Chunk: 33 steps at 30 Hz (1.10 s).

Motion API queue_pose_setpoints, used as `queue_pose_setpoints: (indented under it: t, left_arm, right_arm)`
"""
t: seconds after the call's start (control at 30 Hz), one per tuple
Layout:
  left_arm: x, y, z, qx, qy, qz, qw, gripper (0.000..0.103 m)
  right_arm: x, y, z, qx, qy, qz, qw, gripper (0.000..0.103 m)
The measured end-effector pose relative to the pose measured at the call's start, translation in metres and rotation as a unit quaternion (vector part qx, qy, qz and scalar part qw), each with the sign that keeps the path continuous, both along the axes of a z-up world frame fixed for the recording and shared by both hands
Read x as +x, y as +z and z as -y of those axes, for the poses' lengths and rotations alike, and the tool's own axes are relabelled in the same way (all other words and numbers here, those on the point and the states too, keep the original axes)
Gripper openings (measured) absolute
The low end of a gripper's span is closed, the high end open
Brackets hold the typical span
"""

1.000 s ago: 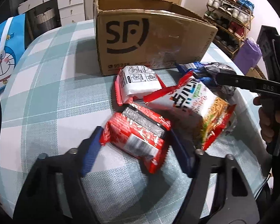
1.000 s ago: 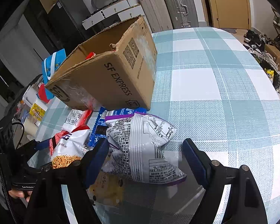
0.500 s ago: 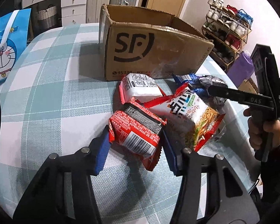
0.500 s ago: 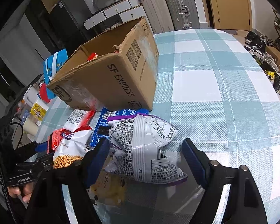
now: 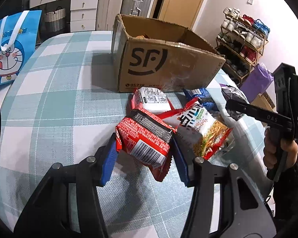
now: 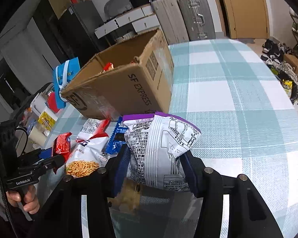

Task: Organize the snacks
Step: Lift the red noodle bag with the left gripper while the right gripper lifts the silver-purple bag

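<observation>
- the cardboard box (image 5: pixel 168 67) stands open on our checked table (image 5: pixel 49 109), snacks heaped just before it.
- our right gripper (image 6: pixel 155 168) is closing on the white-and-purple bag (image 6: pixel 161 148); a puffy bag could slip or burst.
- our left gripper (image 5: pixel 143 158) pinches the red packet (image 5: pixel 145 136), lifted; a loose corner-hold might drop it short of the box.

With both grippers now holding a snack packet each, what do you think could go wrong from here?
The right gripper is closing on the puffy white and purple bag; squeezing may crush its contents or let it slip. The left gripper pinches the red packet, which hangs tilted and might twist loose. The cardboard box has high walls that either packet could snag on.
</observation>
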<state>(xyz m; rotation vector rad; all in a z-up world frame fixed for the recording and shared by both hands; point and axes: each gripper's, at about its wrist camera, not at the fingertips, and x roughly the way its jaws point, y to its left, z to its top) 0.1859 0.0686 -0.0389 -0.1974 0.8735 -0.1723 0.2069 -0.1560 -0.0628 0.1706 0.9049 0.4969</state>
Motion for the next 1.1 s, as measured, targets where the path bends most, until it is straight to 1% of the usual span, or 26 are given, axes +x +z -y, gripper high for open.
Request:
queue_pose_setpoints:
  t: [0.17,0.43,0.6,0.83,1.1]
  left_arm:
    - [-0.008,0.012,-0.003,-0.006,0.003,0.017,0.9998,0.050]
    - [-0.011,0.035,-0.006,-0.009,0.008,0.044,0.9990,0.050]
    - [-0.013,0.045,-0.005,-0.008,0.007,0.054,0.9985,0.050]
    - [-0.008,0.059,-0.004,-0.008,0.011,0.069,0.9975,0.050]
    - [0.004,0.077,0.003,-0.007,0.010,0.086,0.9962,0.050]
  right_arm:
    - [-0.012,0.013,0.001,0.002,0.000,0.014,1.000,0.052]
    - [-0.030,0.039,-0.001,0.009,0.008,0.043,0.999,0.052]
    - [-0.038,0.054,-0.003,0.011,0.011,0.062,0.998,0.052]
    - [-0.039,0.071,-0.007,0.014,0.019,0.078,0.997,0.052]
    - [-0.029,0.083,-0.015,0.021,0.028,0.090,0.995,0.052]
